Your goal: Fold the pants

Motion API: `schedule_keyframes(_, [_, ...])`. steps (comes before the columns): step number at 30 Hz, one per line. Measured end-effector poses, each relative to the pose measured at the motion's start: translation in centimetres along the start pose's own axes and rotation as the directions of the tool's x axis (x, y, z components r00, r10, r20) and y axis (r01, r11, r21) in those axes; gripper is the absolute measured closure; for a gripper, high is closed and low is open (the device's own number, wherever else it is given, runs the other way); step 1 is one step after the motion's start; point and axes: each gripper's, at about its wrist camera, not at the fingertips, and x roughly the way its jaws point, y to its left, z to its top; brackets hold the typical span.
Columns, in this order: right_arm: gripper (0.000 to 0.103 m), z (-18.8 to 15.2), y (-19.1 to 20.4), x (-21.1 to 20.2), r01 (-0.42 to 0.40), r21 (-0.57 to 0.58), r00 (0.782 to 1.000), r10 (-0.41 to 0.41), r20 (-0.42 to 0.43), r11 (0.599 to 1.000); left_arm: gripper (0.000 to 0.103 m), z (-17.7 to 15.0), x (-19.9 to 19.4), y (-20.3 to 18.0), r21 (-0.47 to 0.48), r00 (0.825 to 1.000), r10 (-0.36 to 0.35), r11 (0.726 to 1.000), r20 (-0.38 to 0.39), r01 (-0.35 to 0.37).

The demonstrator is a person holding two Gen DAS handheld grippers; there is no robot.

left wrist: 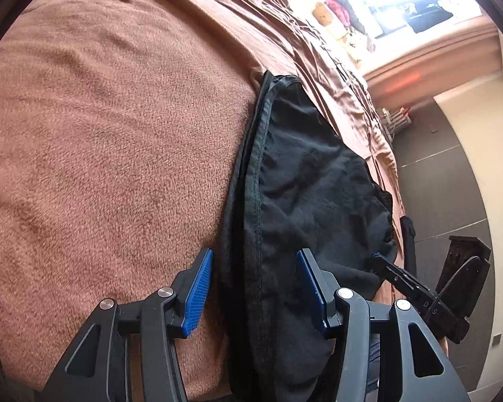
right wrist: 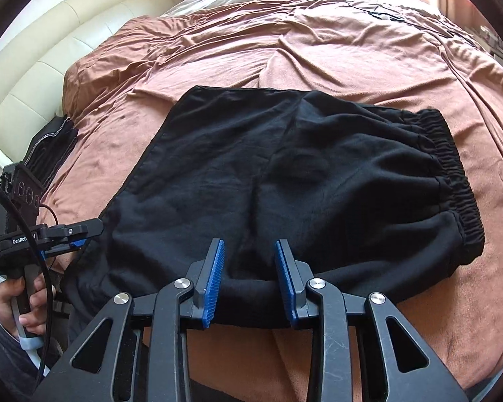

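Two grippers are working at the near edge of the bed (right wrist: 318, 50), and the black pants (right wrist: 285, 174) are lying folded over on the brown blanket (left wrist: 100, 134), waistband (right wrist: 452, 174) sitting off toward the right side. The right gripper (right wrist: 249, 268) is sitting at the near fold of the pants, jaws only partly apart, with a roll of the black cloth running between the blue pads (right wrist: 214, 278). I can't tell if those pads are actually pinching it or just straddling it. The left gripper (left wrist: 255, 288) is hanging over the left edge of the pants, jaws about halfway apart, with the hemmed edge passing between them; the pads aren't pressing on it, one is over the blanket and one over the cloth. From the right-hand camera, you're seeing a hand (right wrist: 20, 305) gripping the left tool's handle. A dark stack of other clothes (right wrist: 53, 147) is sitting at the far left of the bed by the cream headboard (right wrist: 50, 50).
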Motion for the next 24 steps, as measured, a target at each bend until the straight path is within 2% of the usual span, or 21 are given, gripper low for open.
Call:
schedule_keyframes(3, [0.082, -1.0, 0.0, 0.0, -0.002, 0.024, 1.0, 0.002, 0.004, 1.0, 0.05, 0.5, 0.4, -0.1, 0.02, 1.0, -0.016, 1.0, 0.001, 0.016])
schedule_keyframes(8, [0.083, -2.6, 0.0, -0.1, -0.008, 0.048, 1.0, 0.007, 0.021, 0.999, 0.05, 0.2, 0.7, 0.2, 0.013, 0.997, -0.074, 0.997, -0.008, 0.074])
schedule_keyframes(12, [0.083, -3.6, 0.0, 0.7, -0.006, 0.052, 1.0, 0.007, -0.007, 0.999, 0.051, -1.0, 0.2, 0.5, -0.002, 0.992, -0.121, 0.993, -0.022, 0.121])
schedule_keyframes(18, [0.083, -3.3, -0.1, 0.7, -0.004, 0.069, 1.0, 0.005, -0.02, 0.998, 0.066, -2.5, -0.2, 0.3, -0.011, 0.989, -0.142, 0.99, -0.028, 0.142])
schedule_keyframes(20, [0.083, -3.0, 0.0, 0.3, -0.021, 0.077, 1.0, 0.022, -0.009, 0.997, 0.077, -2.6, -0.3, 0.3, -0.022, 0.989, -0.146, 0.989, -0.023, 0.146])
schedule_keyframes(22, [0.083, -3.0, 0.1, -0.1, -0.031, 0.084, 1.0, 0.031, 0.006, 0.996, 0.083, -2.7, -0.6, 0.4, -0.034, 0.987, -0.161, 0.986, -0.018, 0.16])
schedule_keyframes(24, [0.083, -3.2, 0.2, -0.3, -0.041, 0.083, 0.999, 0.039, 0.021, 0.996, 0.083, -2.7, -0.9, 0.3, -0.041, 0.985, -0.173, 0.984, -0.007, 0.173])
